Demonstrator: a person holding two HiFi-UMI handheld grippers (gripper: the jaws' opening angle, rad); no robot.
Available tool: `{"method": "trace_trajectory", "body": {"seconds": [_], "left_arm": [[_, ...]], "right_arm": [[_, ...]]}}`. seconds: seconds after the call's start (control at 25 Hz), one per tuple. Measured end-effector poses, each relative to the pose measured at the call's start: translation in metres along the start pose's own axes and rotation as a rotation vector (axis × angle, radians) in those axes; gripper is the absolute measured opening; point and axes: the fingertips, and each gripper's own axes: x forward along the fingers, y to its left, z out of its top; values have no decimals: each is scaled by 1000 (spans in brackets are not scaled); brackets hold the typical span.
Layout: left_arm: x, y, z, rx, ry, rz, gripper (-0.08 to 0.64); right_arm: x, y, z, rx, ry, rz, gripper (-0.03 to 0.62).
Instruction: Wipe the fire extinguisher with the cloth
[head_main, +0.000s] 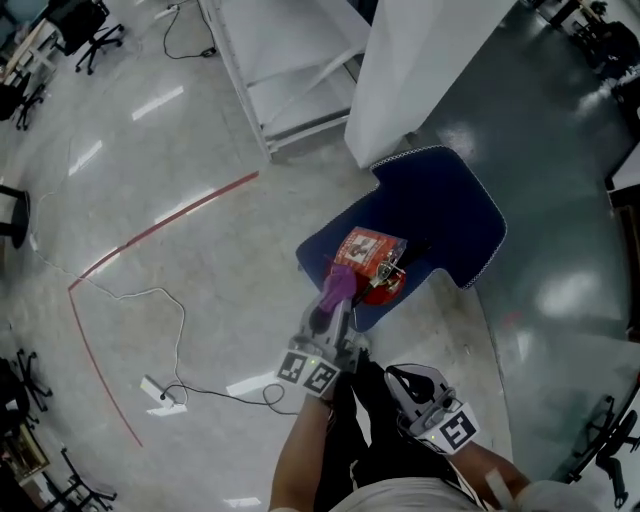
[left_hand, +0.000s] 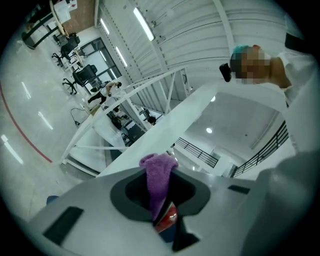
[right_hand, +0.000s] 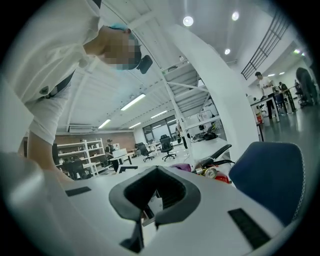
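Observation:
A red fire extinguisher (head_main: 375, 262) with a printed label lies on a dark blue mat (head_main: 450, 215) on the floor. My left gripper (head_main: 335, 302) is shut on a purple cloth (head_main: 338, 286), which rests against the extinguisher's near end. In the left gripper view the cloth (left_hand: 158, 177) hangs between the jaws with a bit of the red extinguisher (left_hand: 168, 220) below it. My right gripper (head_main: 402, 380) hovers nearer my body, off the mat, its jaws together and holding nothing. The right gripper view shows the extinguisher (right_hand: 231, 178), its gauge and the mat (right_hand: 270, 175) ahead to the right.
A white metal shelf frame (head_main: 290, 90) and a white panel (head_main: 420, 70) stand beyond the mat. A cable with a power strip (head_main: 163, 393) and a red tape line (head_main: 150, 235) lie on the floor at left. Office chairs (head_main: 90, 30) stand far left.

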Motion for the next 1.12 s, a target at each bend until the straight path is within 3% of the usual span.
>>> {"method": "trace_trajectory", "body": {"seconds": [0.36, 0.52, 0.68, 0.8, 0.96, 1.12], "left_arm": [[14, -71, 57, 83, -29, -63, 63], [2, -122, 95, 194, -54, -68, 63], [-17, -169, 127, 343, -79, -22, 63], [-27, -182, 143, 432, -102, 46, 63], [-73, -182, 161, 451, -125, 149, 63], [-88, -227, 155, 452, -113, 104, 63]], "right_arm": [[-18, 2, 43, -43, -60, 10, 14], [-21, -3, 69, -42, -88, -69, 14], [-19, -8, 100, -65, -123, -142, 14], [-7, -17, 119, -63, -141, -171, 14], [12, 5, 124, -56, -136, -118, 14], [-22, 16, 155, -91, -189, -135, 14]]}}
